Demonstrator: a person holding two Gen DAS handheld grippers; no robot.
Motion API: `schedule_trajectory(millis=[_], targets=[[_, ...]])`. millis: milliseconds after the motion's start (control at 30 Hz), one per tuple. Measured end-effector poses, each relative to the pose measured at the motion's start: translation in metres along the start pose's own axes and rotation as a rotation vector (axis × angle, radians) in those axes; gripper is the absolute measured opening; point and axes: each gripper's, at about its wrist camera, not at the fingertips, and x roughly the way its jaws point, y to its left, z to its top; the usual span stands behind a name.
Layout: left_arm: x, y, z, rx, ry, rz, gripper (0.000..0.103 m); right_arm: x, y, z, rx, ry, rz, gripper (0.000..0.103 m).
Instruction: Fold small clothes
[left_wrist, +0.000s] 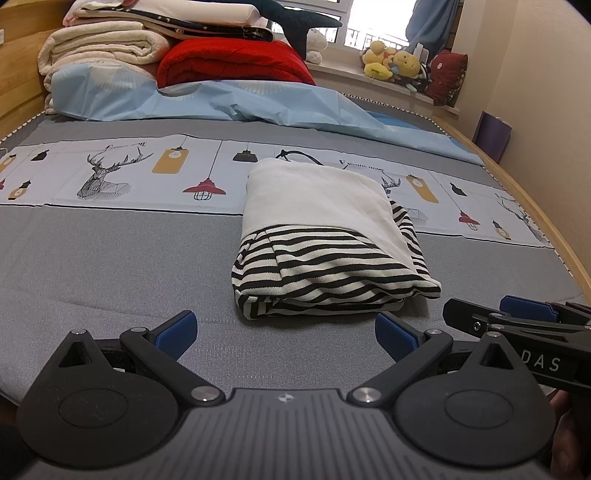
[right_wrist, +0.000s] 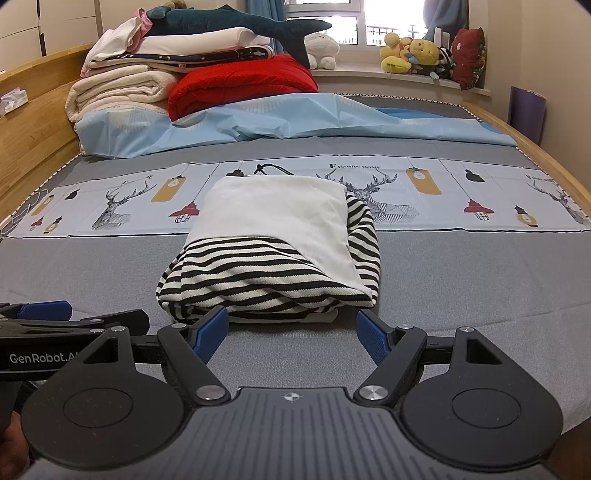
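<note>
A folded garment (left_wrist: 325, 236) lies on the bed (left_wrist: 110, 258), around the middle of its width, partly on the grey cloth and partly on the printed band with deer and lamps. Its upper layer is plain white and the lower layers are black-and-white striped. A thin black cord (left_wrist: 299, 157) shows at its far end.

The left tool (left_wrist: 284, 334) is low over the grey bed cover, just before the near edge of the garment, with its two blue pads wide apart and nothing between them. The right tool (right_wrist: 290, 334) is beside it, also at the near edge of the garment, with its pads spread apart and empty. Its left pad is very close to the striped fold; I cannot tell if it touches.

At the far end of the bed, near the wooden headboard (right_wrist: 33, 122), is a pile of folded blankets (right_wrist: 122, 92), a red quilt (right_wrist: 243, 83) and a light blue sheet (right_wrist: 258, 118). Soft toys (right_wrist: 413, 55) sit on the window sill.
</note>
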Motion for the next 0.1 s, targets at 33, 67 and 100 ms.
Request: schedule_trajectory(millis=[33,67,100], targets=[[0.0,-0.0005,-0.0003,0.0,0.0,0.001,0.102,0.0004,-0.0002,-0.0004,0.0,0.0,0.0,0.078],[0.0003,-0.0006,-0.0006,-0.001,0.0,0.001,0.102,0.0003,-0.0001,-0.0009,0.001,0.001,0.0,0.078],[0.0006,-0.0002,-0.0006,-0.001,0.001,0.001,0.102,0.0004,-0.0004,-0.0003,0.0,0.001,0.0,0.078]])
